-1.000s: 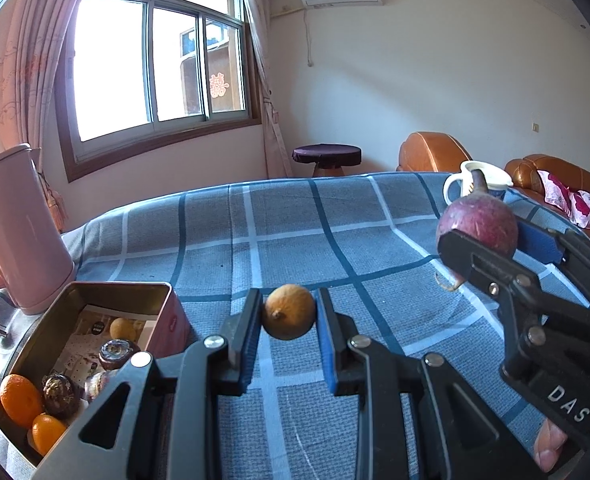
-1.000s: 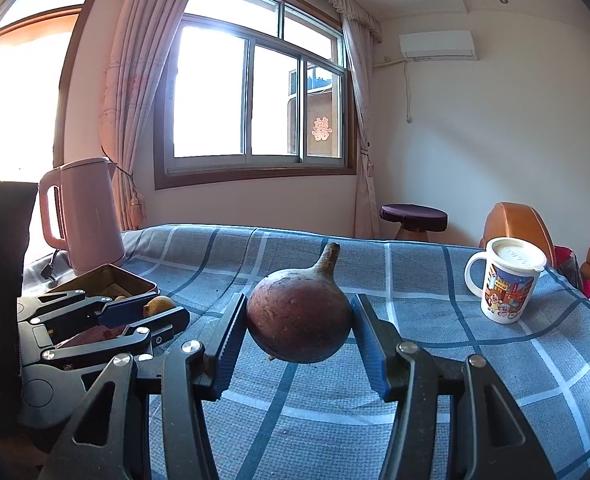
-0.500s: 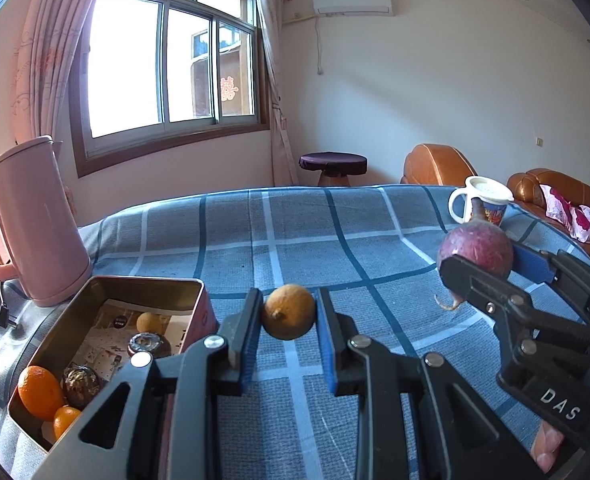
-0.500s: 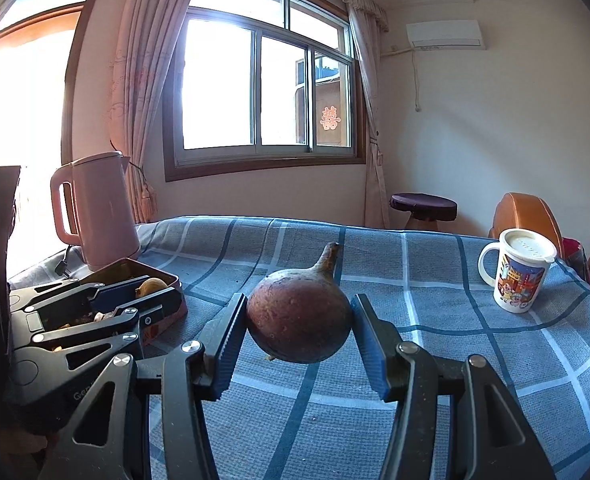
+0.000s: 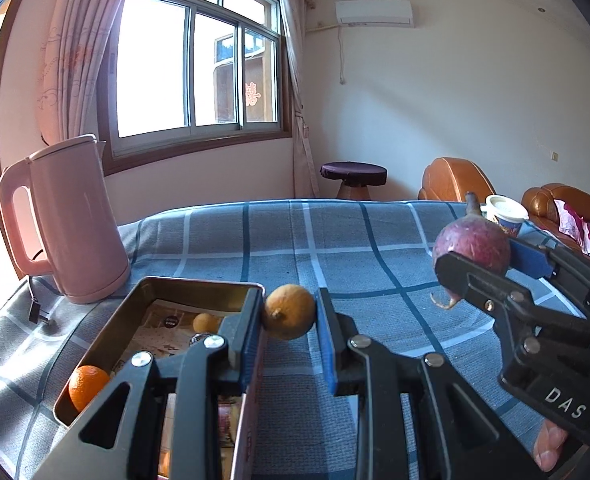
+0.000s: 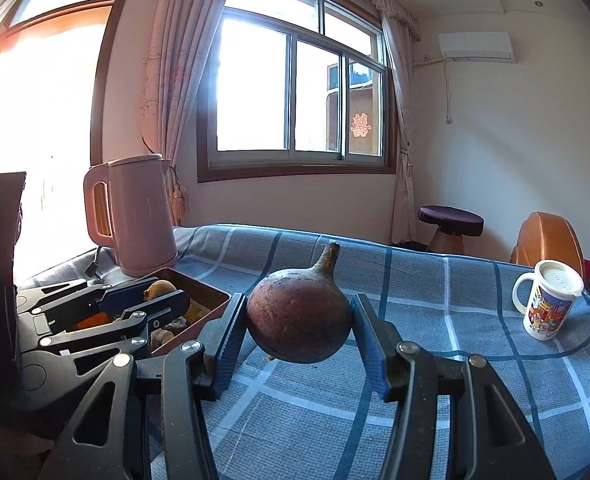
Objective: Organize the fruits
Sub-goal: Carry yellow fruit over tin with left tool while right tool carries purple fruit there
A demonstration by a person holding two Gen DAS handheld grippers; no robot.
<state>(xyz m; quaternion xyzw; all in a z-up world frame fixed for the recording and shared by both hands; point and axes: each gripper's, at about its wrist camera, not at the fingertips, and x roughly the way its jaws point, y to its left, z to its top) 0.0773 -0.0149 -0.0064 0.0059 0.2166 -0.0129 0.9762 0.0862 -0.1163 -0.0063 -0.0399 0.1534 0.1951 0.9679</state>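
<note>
Left hand-held gripper (image 5: 289, 330), seen from its own wrist camera, is what I check first: its blue pads pinch a small yellow-brown fruit (image 5: 290, 312), lifted clear of the blue checked cloth (image 5: 335, 248) on the desk. Just left of and under that gripper sits an open metal tin (image 5: 199, 286), and I can see an orange (image 5: 88, 386) in its near corner and a small yellow fruit (image 5: 206, 322) further in. A pink kettle (image 5: 69, 220) stands behind the tin. On the right of this view the right hand-held gripper (image 5: 491, 258) grips a round purple fruit (image 5: 471, 248), with a lidded mug (image 5: 505, 216) just behind it. From the right wrist camera, I see the right hand-held gripper (image 6: 299, 334) clamped on the purple fruit (image 6: 299, 316), stem pointing up, held above the cloth (image 6: 435, 304). The left hand-held gripper (image 6: 153, 298) shows at the left, holding its yellow-brown fruit (image 6: 160, 289) over the tin (image 6: 211, 292). The kettle (image 6: 135, 216) stands beyond, and the cartoon-printed mug (image 6: 549, 300) rests on the cloth at far right.
</note>
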